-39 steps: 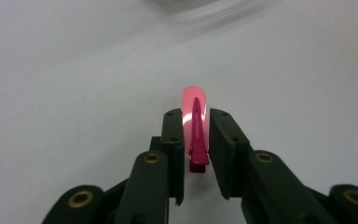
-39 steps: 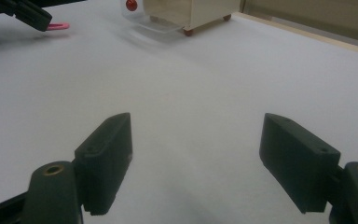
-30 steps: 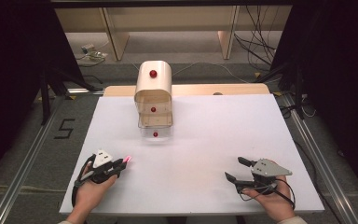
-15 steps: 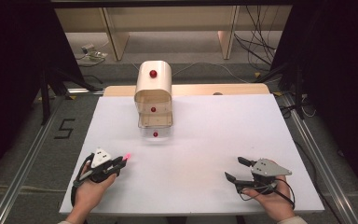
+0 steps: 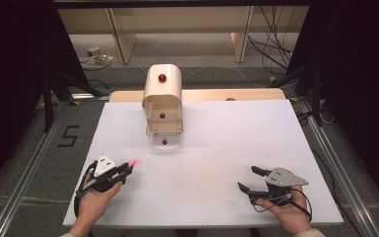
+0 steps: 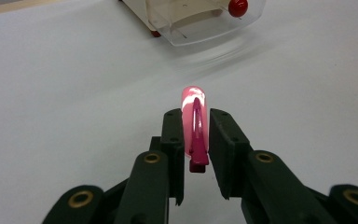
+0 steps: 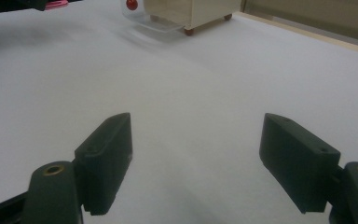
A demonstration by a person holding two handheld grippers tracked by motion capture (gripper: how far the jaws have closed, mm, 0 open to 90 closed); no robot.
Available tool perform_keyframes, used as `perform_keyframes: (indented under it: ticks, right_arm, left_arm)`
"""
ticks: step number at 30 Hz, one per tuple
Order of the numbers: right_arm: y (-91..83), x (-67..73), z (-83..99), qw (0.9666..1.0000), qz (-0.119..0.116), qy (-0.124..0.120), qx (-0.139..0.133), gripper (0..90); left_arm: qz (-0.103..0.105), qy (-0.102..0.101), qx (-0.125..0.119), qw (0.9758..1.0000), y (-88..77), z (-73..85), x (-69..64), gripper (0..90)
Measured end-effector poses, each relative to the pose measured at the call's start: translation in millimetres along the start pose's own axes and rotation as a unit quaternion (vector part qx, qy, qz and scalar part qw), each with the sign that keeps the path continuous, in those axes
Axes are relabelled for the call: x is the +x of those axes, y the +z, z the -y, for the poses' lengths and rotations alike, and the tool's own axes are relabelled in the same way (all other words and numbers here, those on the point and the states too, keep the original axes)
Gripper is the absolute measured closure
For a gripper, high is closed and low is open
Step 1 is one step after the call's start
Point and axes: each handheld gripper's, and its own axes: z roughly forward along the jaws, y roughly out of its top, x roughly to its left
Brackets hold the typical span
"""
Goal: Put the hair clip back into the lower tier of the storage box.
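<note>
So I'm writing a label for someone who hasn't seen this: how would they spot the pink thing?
Start at the white table and find the small drawer cabinet with red knobs at its far middle. Come toward the person's left hand: its gripper has its jaws closed on a hair clip. It is glossy pink, slim and curved, unlike the round red knobs.

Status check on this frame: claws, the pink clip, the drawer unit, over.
Left claw shut on pink clip. Right claw open, empty. Drawer unit ahead, bottom clear drawer pulled out. Path clear.
</note>
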Motion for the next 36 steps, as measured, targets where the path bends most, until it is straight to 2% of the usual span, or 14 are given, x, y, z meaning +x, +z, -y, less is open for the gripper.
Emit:
perform_keyframes:
  ticks: [36]
  right_arm:
    - [2.1,0.9,0.2,1.0,-0.005,0.0,0.003,26.7]
  left_arm:
    - [-0.012,0.005,-0.027,0.9996,1.8,-20.0,2.7,76.0]
